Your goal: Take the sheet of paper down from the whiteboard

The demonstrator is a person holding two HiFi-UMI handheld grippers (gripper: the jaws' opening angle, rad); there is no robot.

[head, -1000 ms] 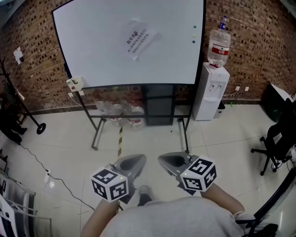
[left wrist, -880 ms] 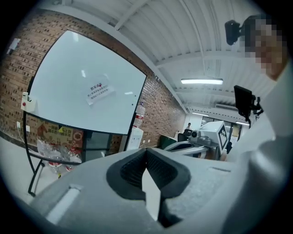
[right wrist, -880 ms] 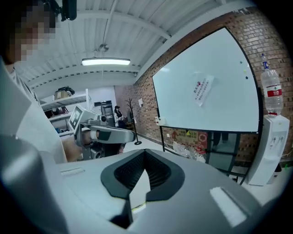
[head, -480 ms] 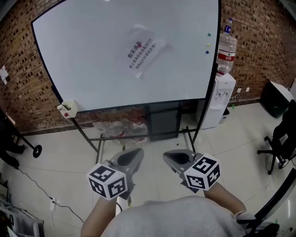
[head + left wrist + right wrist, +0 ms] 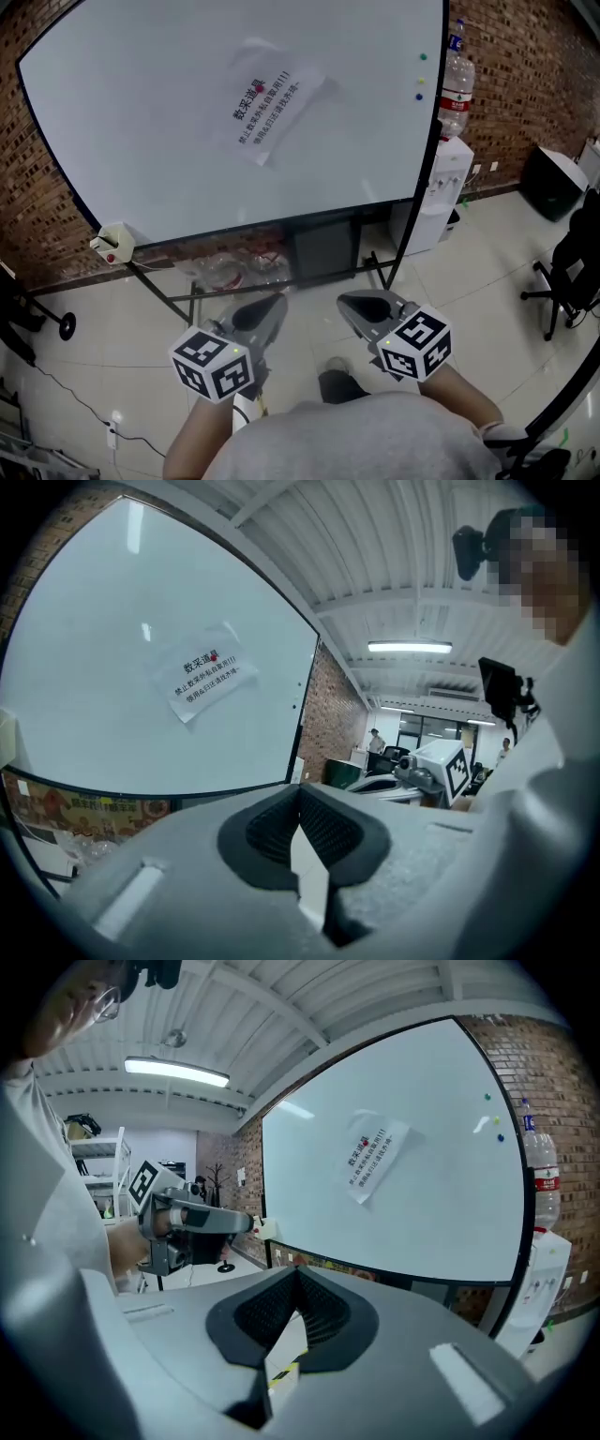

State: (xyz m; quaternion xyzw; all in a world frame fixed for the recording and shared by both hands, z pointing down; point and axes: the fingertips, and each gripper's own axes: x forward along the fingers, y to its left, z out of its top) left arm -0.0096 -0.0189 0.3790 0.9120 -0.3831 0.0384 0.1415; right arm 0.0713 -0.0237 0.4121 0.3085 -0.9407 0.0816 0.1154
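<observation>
The sheet of paper (image 5: 267,105) is hanging tilted on the upper middle of the whiteboard (image 5: 141,159), nothing touching it. A couple of small magnets (image 5: 423,57) are sitting near the board's right edge, and a water dispenser (image 5: 448,178) is standing just past it. Well below the paper, the left tongs (image 5: 265,311) and right tongs (image 5: 360,307) are hovering side by side, both clenched on nothing.

Whiteboard (image 5: 169,159): being carried on a dark stand before a brick wall.
Sheet of paper (image 5: 267,101): being shown tilted on the whiteboard, print facing out.
Left gripper (image 5: 272,306): being held low over the floor, jaws together.
Right gripper (image 5: 349,304): being held near it, jaws together.
Water dispenser (image 5: 446,183): being seen just right of the whiteboard.
</observation>
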